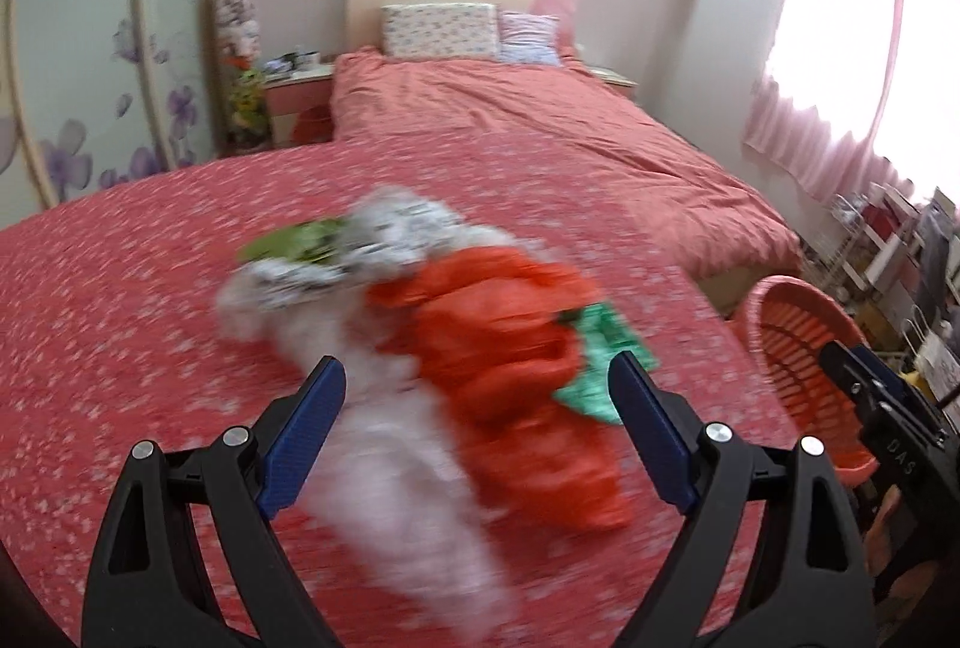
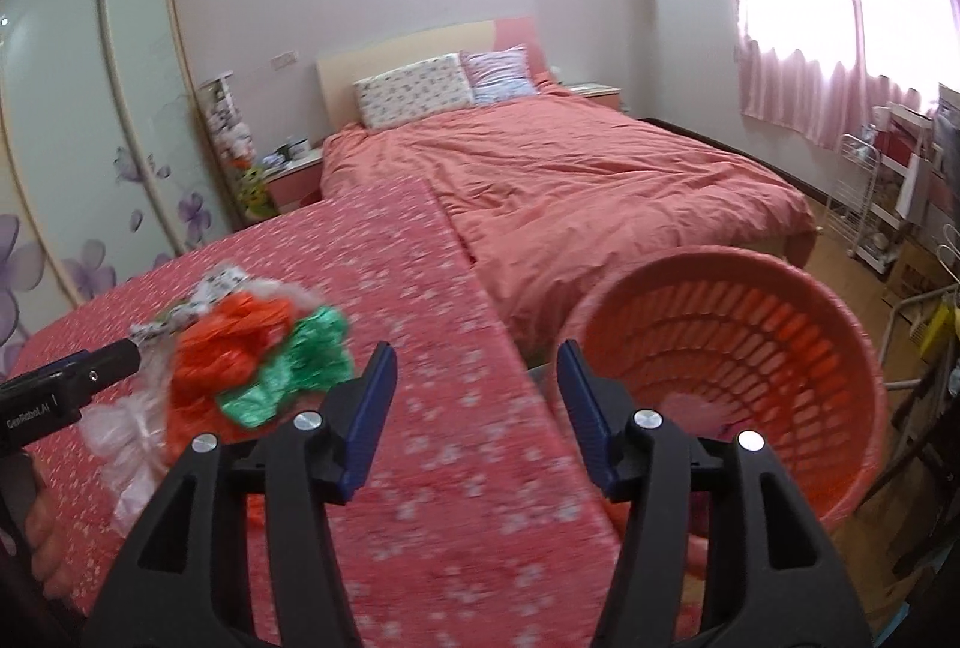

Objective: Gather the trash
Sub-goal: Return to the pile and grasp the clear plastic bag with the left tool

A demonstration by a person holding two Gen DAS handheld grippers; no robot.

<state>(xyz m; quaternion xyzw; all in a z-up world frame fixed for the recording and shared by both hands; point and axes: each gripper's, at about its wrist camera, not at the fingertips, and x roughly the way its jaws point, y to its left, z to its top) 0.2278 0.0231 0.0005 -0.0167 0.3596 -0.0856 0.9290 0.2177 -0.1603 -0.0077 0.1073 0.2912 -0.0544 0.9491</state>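
Both wrist views downward, sharing bed (image 1: 540,120)

"DAS" in pale letters on the black body of the right gripper (image 1: 888,396), seen at the right edge of the left wrist view, running down its side. "GenRobot.AI" in small white letters on the black body of the left gripper (image 2: 90,378), seen at the left edge of the right wrist view; last characters only roughly legible. Black print on the white crumpled wrapper (image 1: 390,234) in the trash heap, too blurred to read. No other legible text, number or sign.
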